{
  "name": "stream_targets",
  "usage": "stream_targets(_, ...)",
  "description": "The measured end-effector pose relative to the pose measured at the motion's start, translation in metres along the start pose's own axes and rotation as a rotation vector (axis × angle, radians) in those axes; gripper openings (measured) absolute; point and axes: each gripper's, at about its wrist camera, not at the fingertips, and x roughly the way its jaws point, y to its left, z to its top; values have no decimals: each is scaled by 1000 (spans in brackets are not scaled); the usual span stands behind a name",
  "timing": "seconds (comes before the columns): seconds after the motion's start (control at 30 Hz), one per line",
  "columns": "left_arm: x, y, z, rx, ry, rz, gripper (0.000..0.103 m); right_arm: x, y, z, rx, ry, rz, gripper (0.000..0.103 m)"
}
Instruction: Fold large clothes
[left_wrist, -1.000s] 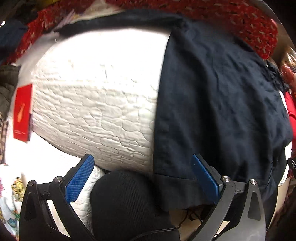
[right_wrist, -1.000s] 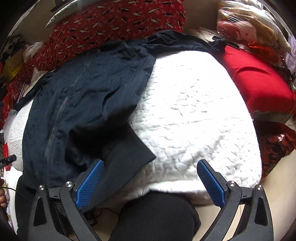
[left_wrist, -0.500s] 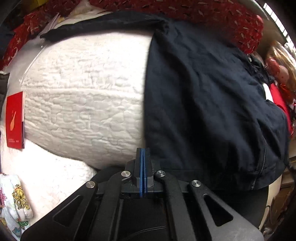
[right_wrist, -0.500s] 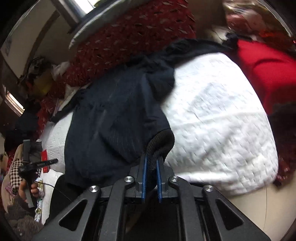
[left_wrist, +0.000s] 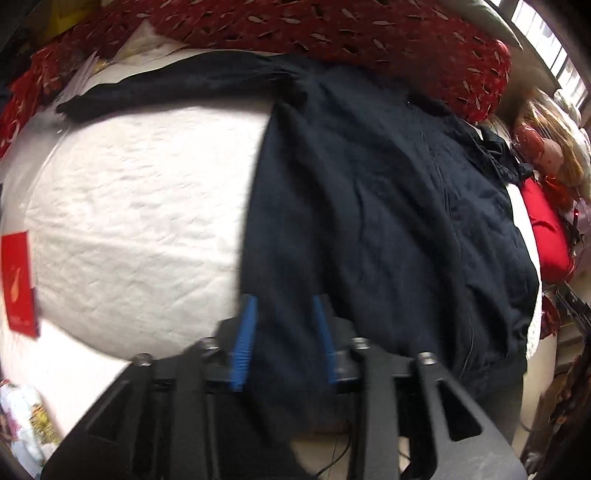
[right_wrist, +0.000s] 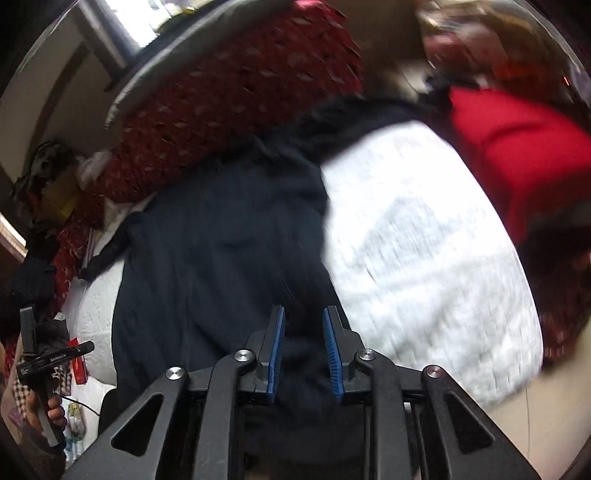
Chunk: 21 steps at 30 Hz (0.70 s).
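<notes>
Jaws opening around rumpled navy jacket (left_wrist: 388, 221)

A jacket (left_wrist: 388, 221) is spread on a quilted mattress (left_wrist: 140, 221), with one sleeve (left_wrist: 177, 85) laid out along the far edge. A patterned pillow (left_wrist: 369, 33) is placed behind the jacket. A card (left_wrist: 16, 280) is seen at the mattress's left edge.

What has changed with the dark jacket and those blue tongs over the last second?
Both tongs were wide open near the jacket's bottom edge, then snapped nearly shut. Now the left tongs and right tongs each have the navy jacket hem between their pads, jaws opening slightly, and the hem looks lifted toward the cameras. The white quilted mattress, the red patterned blanket and the outstretched sleeve stayed put.
</notes>
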Motion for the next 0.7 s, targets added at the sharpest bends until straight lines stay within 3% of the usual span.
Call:
stream_targets(0.1,32,-14,10,0,33,20,33,37,12,11,-46,9,-26,26)
stream_targets(0.2,61,-13,4,16,109,69,33,97,7,9,-57,161,-115,22)
stream_targets(0.23,59,-14,7,20,106,63,33,115,3,4,-55,225,-151,20)
stream_targets(0.27,54,-13,11,26,108,41,33,120,0,3,-42,231,-139,20)
stream_targets(0.37,33,-12,32,36,76,-12,33,98,-18,32,53,178,-16,23)
stream_targets(0.4,27,-15,42,39,58,-19,34,85,-33,53,98,123,18,24)
stream_targets(0.43,21,-19,55,38,37,-30,35,77,-44,72,126,86,18,26)
stream_targets(0.5,18,-27,74,30,15,-54,44,63,-84,111,221,-13,-23,46)
stream_targets(0.53,20,-32,84,28,5,-66,46,58,-106,128,276,-58,-45,50)
stream_targets(0.7,52,-69,126,48,8,-118,46,78,-223,193,589,-172,-131,54)
